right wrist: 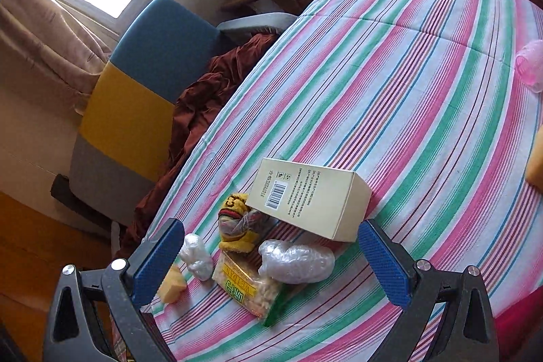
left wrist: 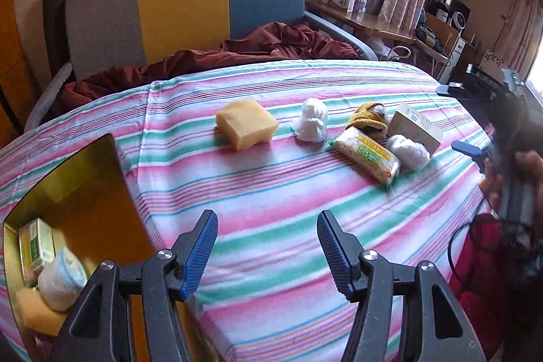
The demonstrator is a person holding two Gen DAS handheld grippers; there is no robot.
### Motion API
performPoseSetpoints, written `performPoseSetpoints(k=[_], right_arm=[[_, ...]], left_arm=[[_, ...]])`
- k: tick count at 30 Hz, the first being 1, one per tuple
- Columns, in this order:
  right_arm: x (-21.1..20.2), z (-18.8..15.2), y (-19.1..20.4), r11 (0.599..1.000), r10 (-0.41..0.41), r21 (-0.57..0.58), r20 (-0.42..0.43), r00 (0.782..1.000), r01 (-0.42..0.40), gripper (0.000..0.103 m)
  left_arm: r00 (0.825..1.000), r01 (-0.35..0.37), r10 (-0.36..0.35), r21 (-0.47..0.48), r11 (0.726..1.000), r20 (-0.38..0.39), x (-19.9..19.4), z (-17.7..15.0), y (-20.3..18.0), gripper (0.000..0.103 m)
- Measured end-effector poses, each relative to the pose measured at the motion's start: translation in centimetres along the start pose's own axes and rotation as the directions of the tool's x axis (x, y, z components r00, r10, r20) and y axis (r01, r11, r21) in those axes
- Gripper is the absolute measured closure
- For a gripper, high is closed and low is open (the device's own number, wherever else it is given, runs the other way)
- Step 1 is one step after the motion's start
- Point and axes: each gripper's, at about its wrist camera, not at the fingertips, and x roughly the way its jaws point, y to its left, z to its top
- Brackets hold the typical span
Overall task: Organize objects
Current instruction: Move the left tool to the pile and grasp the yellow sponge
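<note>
On the striped bedsheet [left wrist: 271, 192] lie a yellow sponge [left wrist: 246, 126], a white wrapped bundle [left wrist: 311, 121], a yellow knit piece [left wrist: 368, 119], a snack packet [left wrist: 368, 158], a second white bundle [left wrist: 407, 153] and a cream box [left wrist: 415, 126]. My left gripper [left wrist: 266, 226] is open and empty, well short of them. My right gripper [right wrist: 269, 233] is open wide above the group: the cream box [right wrist: 312, 199], knit piece [right wrist: 237, 226], bundle [right wrist: 295, 260], packet [right wrist: 247, 290], small bundle [right wrist: 197, 255] and sponge [right wrist: 173, 285]. It touches none of them.
A gold-walled box [left wrist: 85, 178] at the left holds a green carton, a white roll and a sponge. Behind the bed are a grey, yellow and blue chair [left wrist: 183, 2] and a dark red blanket [left wrist: 237, 53]. A red bag [left wrist: 475, 277] hangs at the right edge.
</note>
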Motion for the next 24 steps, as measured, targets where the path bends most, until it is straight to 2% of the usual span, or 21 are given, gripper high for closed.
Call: performPoseSetpoints(k=[3, 10, 15, 22, 24], right_arm=[[0.3, -0.2, 0.4, 1.000, 0.014, -0.016, -0.018, 1.000, -0.014, 0.000], [1.0, -0.5, 0.6, 0.998, 0.050, -0.022, -0.066, 0.997, -0.052, 0.000], [1.9, -0.8, 0.7, 0.998, 0.059, -0.029, -0.107, 0.993, -0.062, 0.000], [2.4, -1.0, 1.0, 0.996, 0.070, -0.042, -0.135, 0.988, -0.076, 0.000], [2.4, -1.0, 1.1, 0.997, 0.063, -0.044, -0.132, 0.989, -0.070, 0.000]], left_arm=[[1.000, -0.002, 0.001, -0.014, 1.000, -0.028, 2.1, 1.9, 0.1, 0.025], [0.993, -0.057, 0.043, -0.130, 0.990, -0.110, 8.6, 6.4, 2.3, 0.020], [0.992, -0.073, 0.051, -0.195, 0.978, -0.116, 12.0, 8.9, 3.2, 0.012], [0.980, -0.123, 0.077, -0.248, 0.961, -0.186, 17.3, 10.7, 4.5, 0.011], [0.981, -0.126, 0.087, -0.231, 0.965, -0.172, 17.5, 10.6, 4.4, 0.017]])
